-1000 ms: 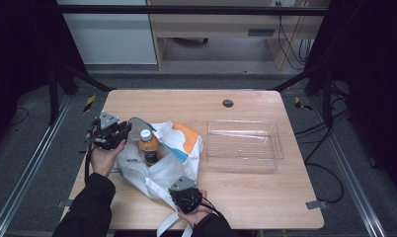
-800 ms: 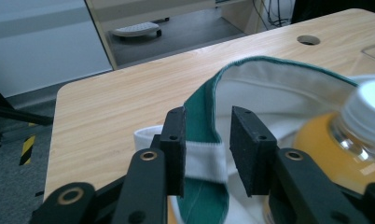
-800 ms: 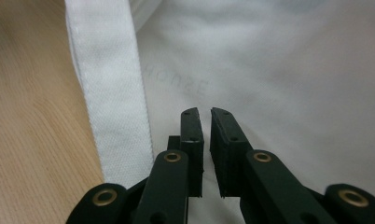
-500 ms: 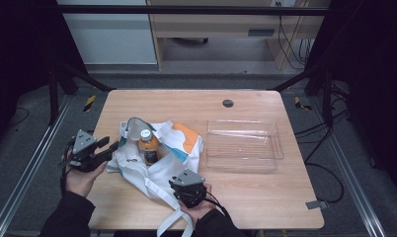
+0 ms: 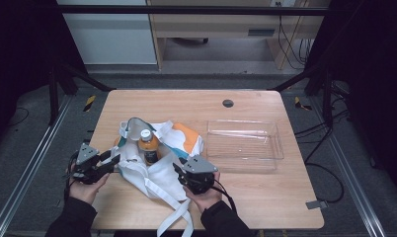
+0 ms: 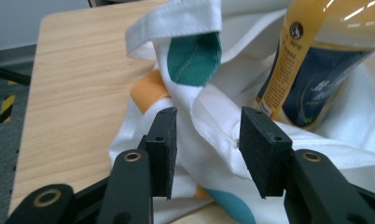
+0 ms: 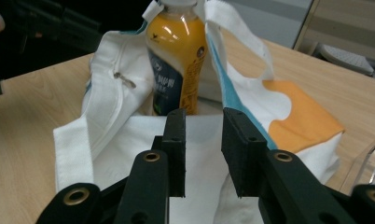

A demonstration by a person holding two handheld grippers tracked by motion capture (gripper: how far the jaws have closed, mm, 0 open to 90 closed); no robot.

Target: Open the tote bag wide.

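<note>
Obs.: a white cloth tote bag with orange and teal patches (image 5: pixel 157 148) lies slumped on the light wooden table (image 5: pixel 186 106), left of centre, with its mouth spread. A clear plastic bottle of orange drink with a white cap and dark label (image 5: pixel 148 146) stands upright in the opening; its long axis is vertical and cloth is gathered round its lower part.

Left gripper (image 5: pixel 112 160): at the bag's left edge, pointing right toward the bottle. Its jaws have just been opening. In the left gripper view a fold of the bag's white hem runs up between the pads (image 6: pixel 163 144), lying against the right-hand pad. The jaws stand parted, and I read the cloth as let go rather than pinched.

Right gripper (image 5: pixel 179 173): on the near side of the bag, aimed away from the person. Its jaws have also just been opening and stand apart with nothing between them. In the right gripper view the bottle (image 7: pixel 176 60) sits dead ahead of the gap, just beyond the fingertips (image 7: pixel 176 140), with flat white cloth below.

Judgement: the right gripper is the better lined up. A short push forward would set its jaws on either side of the bottle's lower body, square to the upright axis.

A clear plastic tray (image 5: pixel 243 145) sits to the right of the bag, apart from it.
</note>
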